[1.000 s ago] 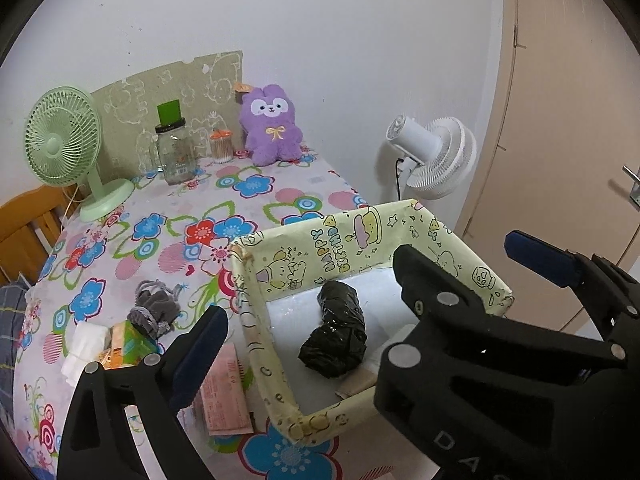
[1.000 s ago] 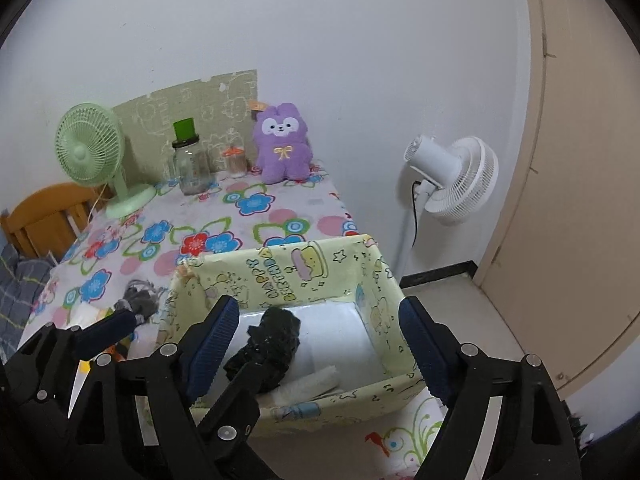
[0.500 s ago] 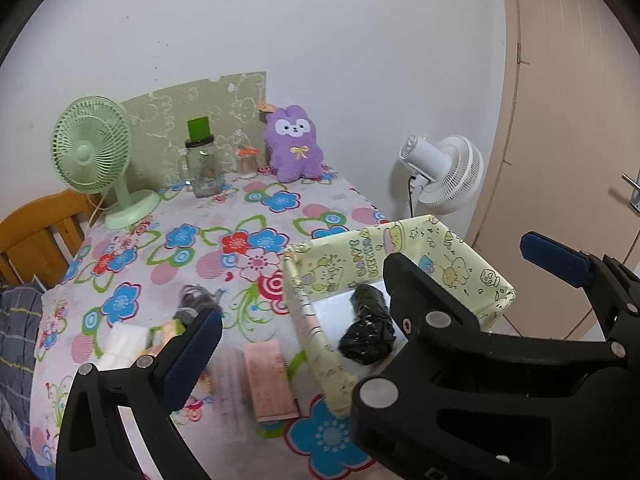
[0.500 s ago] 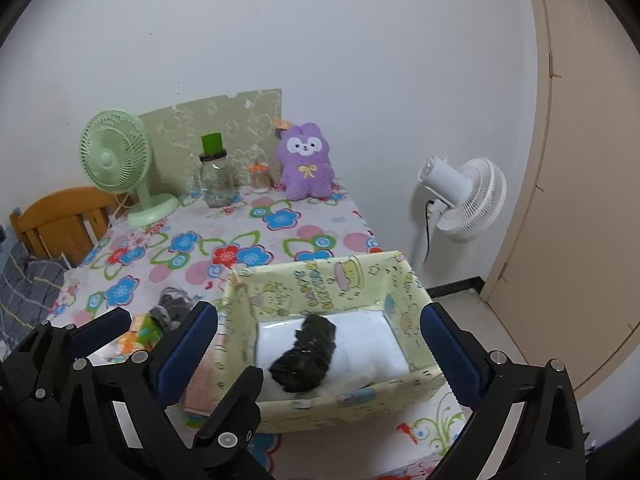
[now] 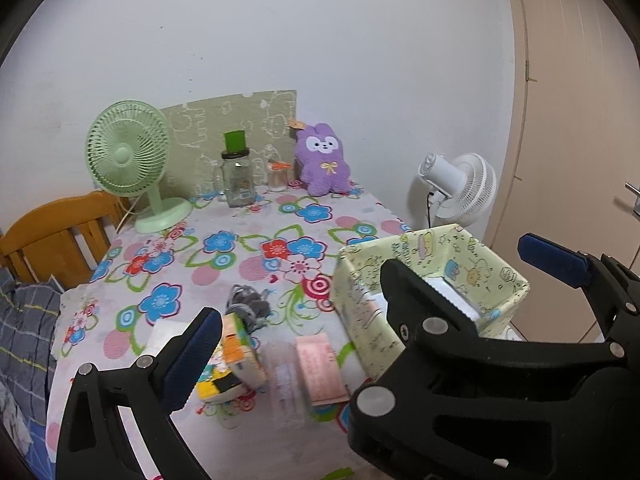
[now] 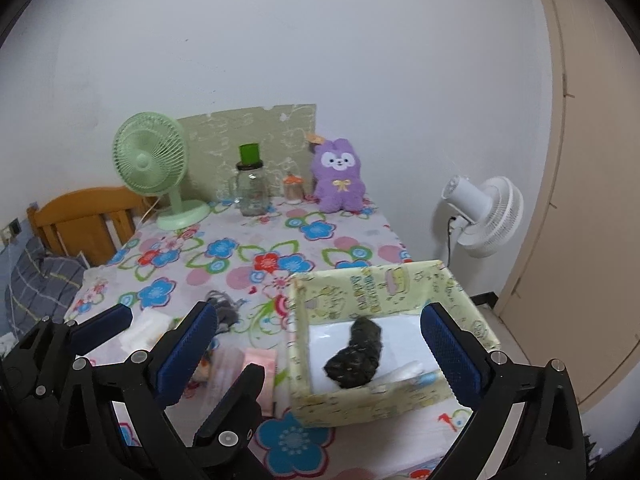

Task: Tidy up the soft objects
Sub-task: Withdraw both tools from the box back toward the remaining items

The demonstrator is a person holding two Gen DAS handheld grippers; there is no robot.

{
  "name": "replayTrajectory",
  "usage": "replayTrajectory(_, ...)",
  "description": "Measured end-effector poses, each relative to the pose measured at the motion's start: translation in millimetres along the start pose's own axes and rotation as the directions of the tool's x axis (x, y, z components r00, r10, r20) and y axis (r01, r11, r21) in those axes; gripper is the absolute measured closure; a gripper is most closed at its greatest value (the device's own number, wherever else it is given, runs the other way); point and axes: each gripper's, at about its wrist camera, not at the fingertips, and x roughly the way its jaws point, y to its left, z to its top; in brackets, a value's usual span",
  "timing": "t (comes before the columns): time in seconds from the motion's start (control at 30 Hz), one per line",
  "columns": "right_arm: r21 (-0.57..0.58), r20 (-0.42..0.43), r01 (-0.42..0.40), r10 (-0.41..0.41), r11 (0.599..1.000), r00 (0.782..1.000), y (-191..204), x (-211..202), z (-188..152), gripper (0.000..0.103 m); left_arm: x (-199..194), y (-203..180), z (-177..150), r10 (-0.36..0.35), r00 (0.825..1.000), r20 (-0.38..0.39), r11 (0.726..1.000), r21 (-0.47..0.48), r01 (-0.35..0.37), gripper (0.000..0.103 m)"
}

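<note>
A black soft bundle [image 6: 356, 354] lies inside the yellow cartoon-print box [image 6: 384, 284] on its white lining, beside a white roll [image 6: 400, 372]. My right gripper [image 6: 320, 348] is open wide, back from the box, with nothing held. My left gripper [image 5: 320, 360] is open too, its fingers interleaved with the right one's. The box [image 5: 368, 280] shows in the left wrist view, but the bundle is hidden there. A grey knit piece [image 5: 246, 306] lies on the flowered cloth, left of the box. A purple plush [image 5: 324, 164] sits at the table's far edge.
Near the grey piece lie a small colourful carton [image 5: 228, 356], a pink packet [image 5: 320, 364] and a white tissue pack [image 6: 148, 326]. At the back stand a green fan [image 5: 128, 160] and a glass jar [image 5: 238, 180]. A white fan [image 6: 488, 216] and a door are on the right.
Both grippers drew back and up from the box, so more of the table shows. The right jaws spread wider. The black bundle stayed in the box.
</note>
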Motion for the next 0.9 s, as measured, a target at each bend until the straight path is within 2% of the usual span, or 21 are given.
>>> replayTrajectory(0.53,-0.029,-0.025,-0.034,0.033,0.999,0.999,40,9,-27,0.0,0,38,-34,0.008,1.0,-0.017,0.999,-0.052,-0.009,0.0)
replayTrajectory(0.9,-0.033,-0.074,-0.06,0.058,0.998,0.996,62,32,-43,0.0,17,63,-55,0.009,0.997,-0.071,0.995,-0.1,-0.016,0.001)
